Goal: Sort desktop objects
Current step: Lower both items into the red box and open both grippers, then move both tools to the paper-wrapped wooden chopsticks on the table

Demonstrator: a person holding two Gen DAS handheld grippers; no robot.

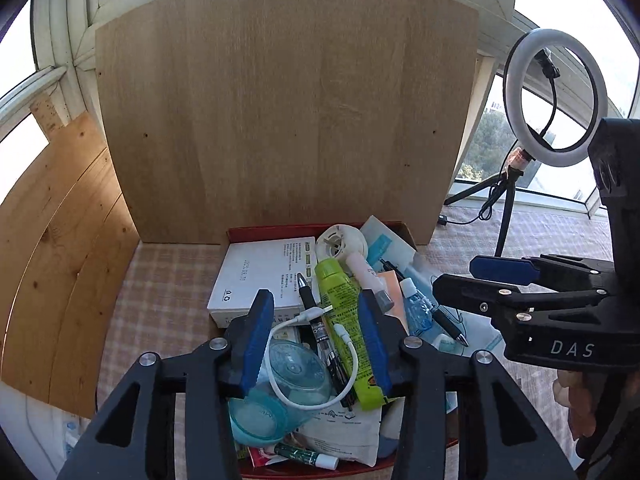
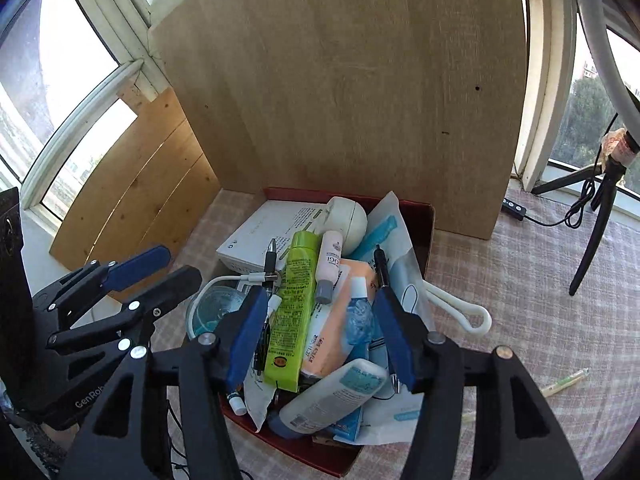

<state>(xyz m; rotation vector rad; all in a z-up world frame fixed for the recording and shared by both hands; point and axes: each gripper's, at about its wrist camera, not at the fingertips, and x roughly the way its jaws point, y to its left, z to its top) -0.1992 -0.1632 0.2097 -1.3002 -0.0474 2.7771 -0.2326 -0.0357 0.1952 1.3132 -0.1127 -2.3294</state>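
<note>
A red box [image 1: 280, 230] on the checked cloth is heaped with small items. Among them are a green tube [image 1: 340, 300], a white carton [image 1: 260, 276], a white cable [image 1: 312, 360], a black pen [image 1: 320, 328], a teal lid [image 1: 296, 368] and a small blue bottle [image 1: 418, 308]. My left gripper [image 1: 316, 298] hangs open just above the heap with nothing pressed between its pads. In the right wrist view my right gripper [image 2: 322, 300] stands open over the green tube [image 2: 292, 312], an orange pack [image 2: 340, 320] and a white lotion bottle [image 2: 332, 396]. The left gripper [image 2: 176, 266] is at the box's left, the right gripper [image 1: 456, 276] at its right.
An upright wooden board [image 1: 288, 112] stands right behind the box, with a pine panel [image 1: 52, 260] to the left. A ring light [image 1: 556, 96] on a tripod and its cable stand on the cloth to the right. A pale stick [image 2: 564, 384] lies on the cloth.
</note>
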